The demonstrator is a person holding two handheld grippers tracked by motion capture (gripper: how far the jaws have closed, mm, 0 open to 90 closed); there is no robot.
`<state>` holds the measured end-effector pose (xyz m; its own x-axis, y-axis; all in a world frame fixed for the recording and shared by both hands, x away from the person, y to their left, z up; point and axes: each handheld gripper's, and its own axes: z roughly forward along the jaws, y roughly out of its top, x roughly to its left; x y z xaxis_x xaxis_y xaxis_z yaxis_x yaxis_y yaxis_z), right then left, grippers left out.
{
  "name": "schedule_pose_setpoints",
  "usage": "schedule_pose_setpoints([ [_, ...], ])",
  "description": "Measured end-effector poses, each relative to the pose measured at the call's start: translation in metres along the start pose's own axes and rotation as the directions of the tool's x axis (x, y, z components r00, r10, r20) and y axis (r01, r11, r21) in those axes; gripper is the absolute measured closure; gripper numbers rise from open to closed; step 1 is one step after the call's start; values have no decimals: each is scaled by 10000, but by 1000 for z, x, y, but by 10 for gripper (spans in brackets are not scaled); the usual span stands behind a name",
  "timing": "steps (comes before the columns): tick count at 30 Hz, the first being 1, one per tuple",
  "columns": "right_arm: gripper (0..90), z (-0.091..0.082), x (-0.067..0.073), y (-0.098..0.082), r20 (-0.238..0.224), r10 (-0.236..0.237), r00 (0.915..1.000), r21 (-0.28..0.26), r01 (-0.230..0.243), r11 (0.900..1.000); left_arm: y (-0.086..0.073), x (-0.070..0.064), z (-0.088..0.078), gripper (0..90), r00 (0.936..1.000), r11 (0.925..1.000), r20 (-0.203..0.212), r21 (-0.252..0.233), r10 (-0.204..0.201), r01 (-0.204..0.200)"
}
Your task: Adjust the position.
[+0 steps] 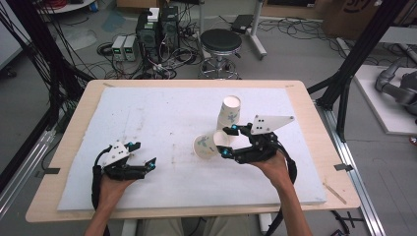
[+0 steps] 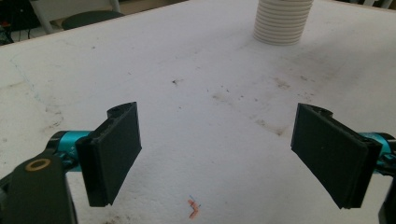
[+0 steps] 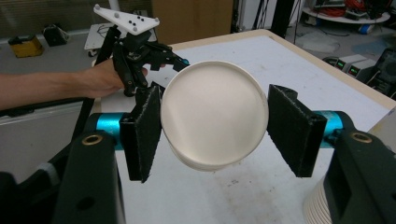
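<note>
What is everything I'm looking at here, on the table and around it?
paper cup: one, white with small printed marks, on its side between the right gripper's pads, base toward that gripper's camera
stack of paper cups: one stack, white, standing mouth down on the pad just behind the held cup
foam pad: one, white and stained, covering most of the table
table: one, light wood
stool: one, black round seat, on the floor beyond the table
electronic boxes and cables: several, grey and black, on the floor beyond the table
left gripper: one, black with teal parts, jaws open over bare pad
right gripper: one, black, jaws closed on the cup
person's hands: two, one holding each gripper
</note>
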<state>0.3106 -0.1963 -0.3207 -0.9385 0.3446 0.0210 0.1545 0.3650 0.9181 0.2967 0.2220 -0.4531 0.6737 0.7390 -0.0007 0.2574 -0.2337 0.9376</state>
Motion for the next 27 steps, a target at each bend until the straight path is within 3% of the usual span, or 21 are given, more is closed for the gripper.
schedule_pose_setpoints([
  [9,385,5,-7,-1,-196,50,9998,7,-50,10000,1,1,-2,158,9999,9999,134,-96,-93,94],
  [13,385,6,-10,-1,-421,66,9991,-25,-67,10000,10,2,-6,158,9974,9997,710,-226,-72,88],
  [17,385,7,-12,-1,-636,116,9979,-21,-117,9999,26,4,-9,158,9852,9985,1708,-539,141,-49],
  [18,385,7,-12,-1,-636,116,9979,-21,-117,9999,26,4,-9,158,9852,9985,1708,-539,141,-49],
  [19,385,8,-13,-1,-700,17,9975,-43,-20,10000,33,5,-10,158,9758,9977,2159,-640,346,-212],
  [21,385,8,-13,-1,-785,22,9969,-53,-26,10000,40,4,-9,158,9632,9968,2645,-753,468,-277],
  [24,385,8,-14,-1,-928,50,9957,-78,-58,10000,53,2,-7,155,9307,9940,3558,-943,854,-551],
  [27,385,9,-15,-1,-1179,33,9930,-191,-55,9998,63,-2,-3,155,9009,9915,4196,-1086,1112,-717],
])
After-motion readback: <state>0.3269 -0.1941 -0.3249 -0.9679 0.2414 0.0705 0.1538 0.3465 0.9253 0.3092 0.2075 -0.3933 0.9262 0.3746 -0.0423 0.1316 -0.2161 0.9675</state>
